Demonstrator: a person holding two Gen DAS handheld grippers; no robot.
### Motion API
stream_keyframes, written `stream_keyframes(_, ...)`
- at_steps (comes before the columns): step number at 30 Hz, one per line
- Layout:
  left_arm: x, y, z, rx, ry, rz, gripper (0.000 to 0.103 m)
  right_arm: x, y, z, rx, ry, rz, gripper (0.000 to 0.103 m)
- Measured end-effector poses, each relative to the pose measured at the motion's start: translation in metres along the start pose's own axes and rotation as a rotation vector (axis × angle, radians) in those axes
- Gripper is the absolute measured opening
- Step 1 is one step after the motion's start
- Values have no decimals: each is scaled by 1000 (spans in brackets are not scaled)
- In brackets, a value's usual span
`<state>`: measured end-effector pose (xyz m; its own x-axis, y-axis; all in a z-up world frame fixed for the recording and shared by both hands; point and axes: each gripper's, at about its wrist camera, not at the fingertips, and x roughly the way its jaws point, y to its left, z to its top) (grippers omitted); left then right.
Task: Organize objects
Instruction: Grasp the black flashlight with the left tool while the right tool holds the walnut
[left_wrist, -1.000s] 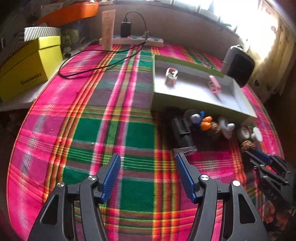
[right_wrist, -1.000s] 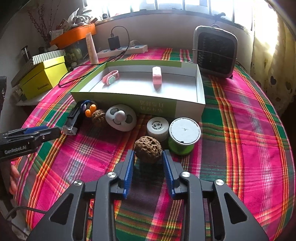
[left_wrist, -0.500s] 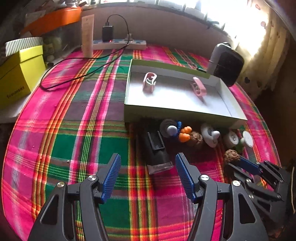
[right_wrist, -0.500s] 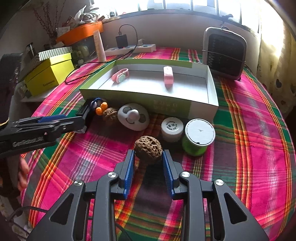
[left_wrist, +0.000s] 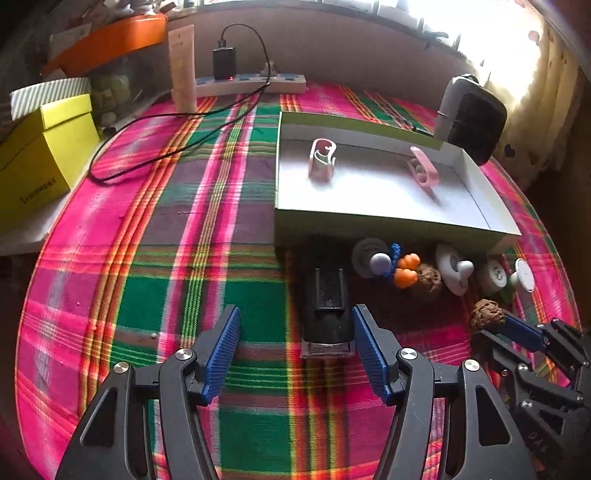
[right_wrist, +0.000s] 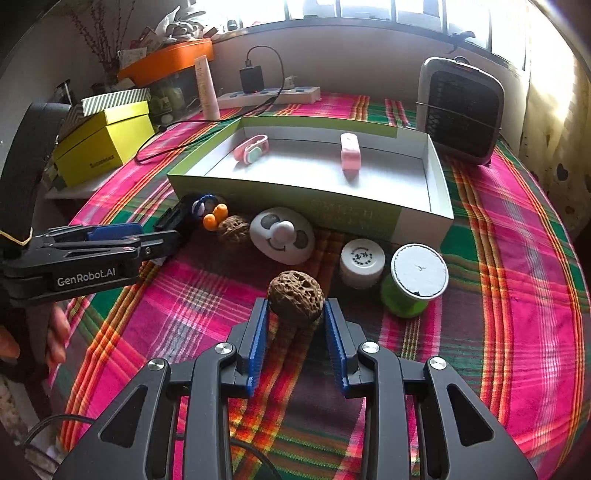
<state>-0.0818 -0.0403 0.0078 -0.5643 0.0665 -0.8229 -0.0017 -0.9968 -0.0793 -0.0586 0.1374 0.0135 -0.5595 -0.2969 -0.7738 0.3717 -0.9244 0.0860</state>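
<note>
My left gripper (left_wrist: 295, 314) is open and low over the plaid cloth. A black oblong device (left_wrist: 327, 306) lies between its fingers (left_wrist: 364, 332), close to the right one and not gripped. My right gripper (right_wrist: 295, 302) is shut on a brown walnut (right_wrist: 295, 295), which also shows in the left wrist view as the walnut (left_wrist: 487, 315) at the far right. Behind both stands a shallow green-sided box (right_wrist: 295, 195) holding a pink band (right_wrist: 251, 149) and a pink case (right_wrist: 349, 151). My left gripper (right_wrist: 110, 240) enters the right wrist view from the left.
Along the box front lie orange beads on a blue ring (right_wrist: 214, 216), a second walnut (right_wrist: 233, 229), a white smiley-face piece (right_wrist: 282, 236), a small white jar (right_wrist: 362, 262) and a green spool (right_wrist: 413, 280). A heater (right_wrist: 461, 110), power strip (left_wrist: 251, 79) and yellow box (left_wrist: 40, 158) line the edges.
My left gripper has swung right across the cloth, and the black device now lies between its open fingers. The right gripper still grips the walnut and has barely moved.
</note>
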Motion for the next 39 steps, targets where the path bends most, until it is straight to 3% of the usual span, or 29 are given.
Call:
stream_keyframes(17,8,-5,7,25,-65,25,60,3,0,0,3,-1,0,32)
stream_keyframes(31,7,-9,5,51,-85,39,35,3,0,0,4,-1,0,32)
stream_keyframes(39,6,-7,6,47,-90,41,26,3,0,0,3,-1,0,32)
